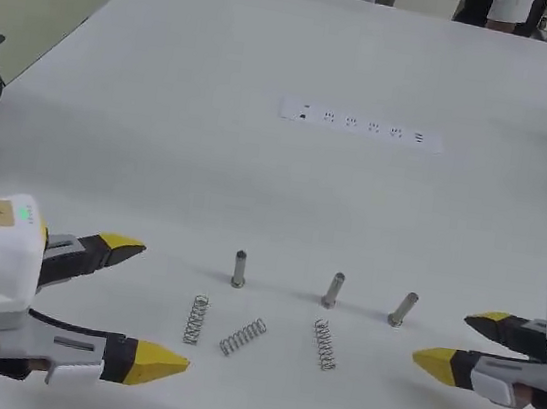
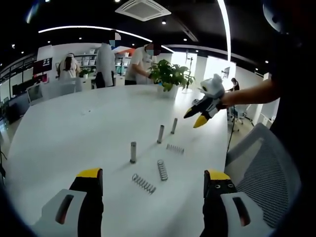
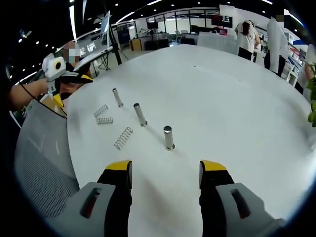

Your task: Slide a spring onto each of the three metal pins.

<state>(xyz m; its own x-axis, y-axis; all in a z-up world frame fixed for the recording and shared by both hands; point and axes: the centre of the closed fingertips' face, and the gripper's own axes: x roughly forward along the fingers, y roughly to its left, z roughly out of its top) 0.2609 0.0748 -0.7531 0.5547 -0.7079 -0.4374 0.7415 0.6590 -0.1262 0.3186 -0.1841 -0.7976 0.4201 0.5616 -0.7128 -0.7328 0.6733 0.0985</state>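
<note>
The yellow-tipped, white-bodied left gripper (image 1: pixel 144 304) hovers low over the white tabletop (image 1: pixel 162 129), its jaws spread wide with nothing between them. Just ahead of its tips the left small coiled wire spring (image 1: pixel 197 319) lies flat on the surface, and the middle coiled spring (image 1: pixel 243 337) lies just beyond that. Past them, on the far side from the jaws, the left short silver metal pin (image 1: pixel 239 269) stands on end, bare.

Roughly between the two grippers the middle metal pin (image 1: pixel 333 290) also stands bare, with the right-hand coiled spring (image 1: pixel 325 343) lying just in front of it. The right metal pin (image 1: pixel 403 309) stands near the tips of the yellow-tipped right gripper (image 1: pixel 458 338), whose jaws are likewise parted and empty.

No pin carries a spring, so the task appears to be at its very start, with the first pick-up not yet made. The next move likely calls for a gripper to close lightly across one spring's coils, lift it, turn it upright and line its bore up over a pin's top. The free gripper may need to steady that pin.
</note>
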